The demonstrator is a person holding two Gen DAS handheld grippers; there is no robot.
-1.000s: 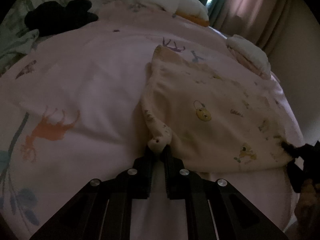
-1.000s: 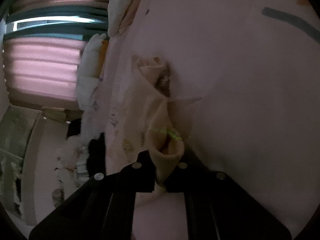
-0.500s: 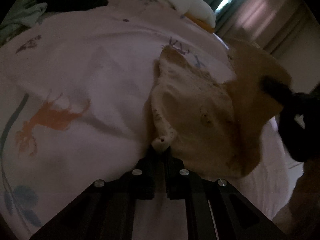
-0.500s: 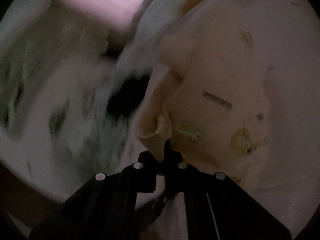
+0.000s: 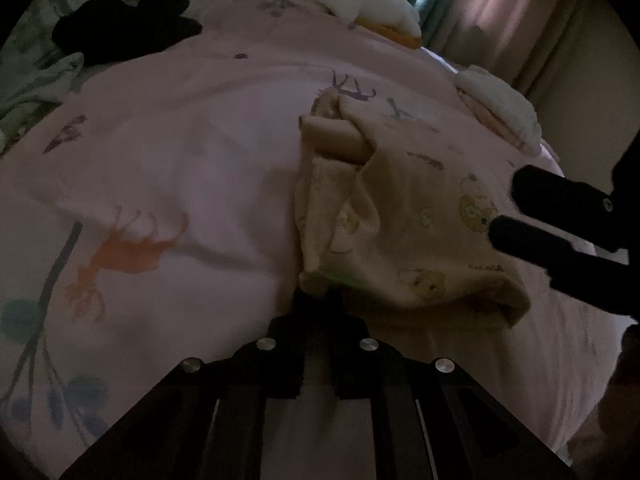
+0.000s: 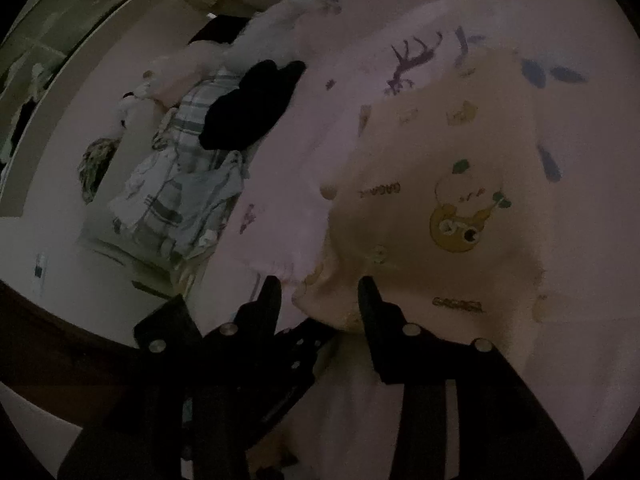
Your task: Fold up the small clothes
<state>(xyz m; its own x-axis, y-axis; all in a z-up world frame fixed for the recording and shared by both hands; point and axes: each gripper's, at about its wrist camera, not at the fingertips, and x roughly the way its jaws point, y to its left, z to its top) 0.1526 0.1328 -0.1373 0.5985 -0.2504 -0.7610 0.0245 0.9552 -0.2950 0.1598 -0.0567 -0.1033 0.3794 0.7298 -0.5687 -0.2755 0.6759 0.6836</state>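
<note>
A small cream garment (image 5: 404, 220) with cartoon prints lies folded over on the pink bedsheet (image 5: 180, 160). My left gripper (image 5: 318, 296) is shut on the garment's near left edge. My right gripper (image 5: 506, 210) enters that view from the right, open, its tips over the garment's right side. In the right wrist view the right gripper (image 6: 318, 292) is open with a fold of the garment (image 6: 440, 200) lying between its jaws, not pinched.
A black garment (image 5: 120, 26) and plaid and pale clothes (image 6: 188, 184) lie at the far side of the bed. White folded clothes (image 5: 344, 0) sit at the back, another stack (image 5: 500, 108) at the right. Curtains (image 5: 520, 12) hang behind.
My right gripper carried the garment's right side over to the left, folding it, then opened and let go. My left gripper stayed shut on its edge.
</note>
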